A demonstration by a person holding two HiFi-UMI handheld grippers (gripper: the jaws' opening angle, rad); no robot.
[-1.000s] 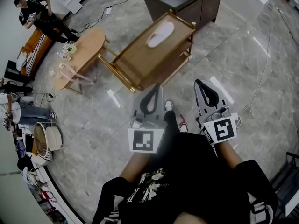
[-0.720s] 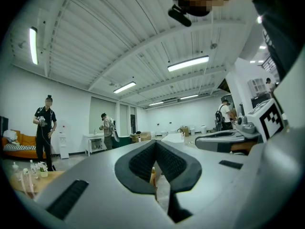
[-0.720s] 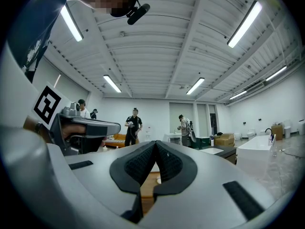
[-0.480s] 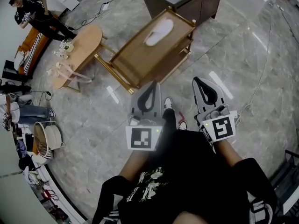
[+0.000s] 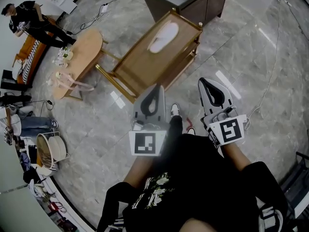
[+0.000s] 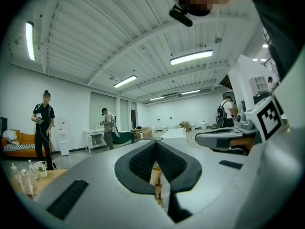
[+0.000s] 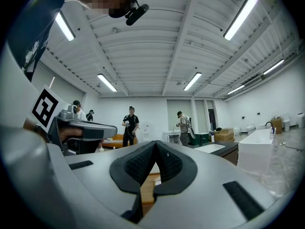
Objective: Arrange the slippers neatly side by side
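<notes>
A white slipper (image 5: 163, 36) is seen on the top of a wooden rack (image 5: 137, 64), toward its far end. It is blurred, so it cannot be told whether one slipper or a pair is there. The left gripper (image 5: 155, 89) and the right gripper (image 5: 206, 82) are held on the near side of the rack, not touching it. Both are clenched, with nothing grasped. An oval table (image 5: 82, 52) is placed beside the rack.

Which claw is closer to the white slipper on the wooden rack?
Left. The left claw is short of the slipper, almost in line with it; the right claw sits farther off to its right.
</notes>
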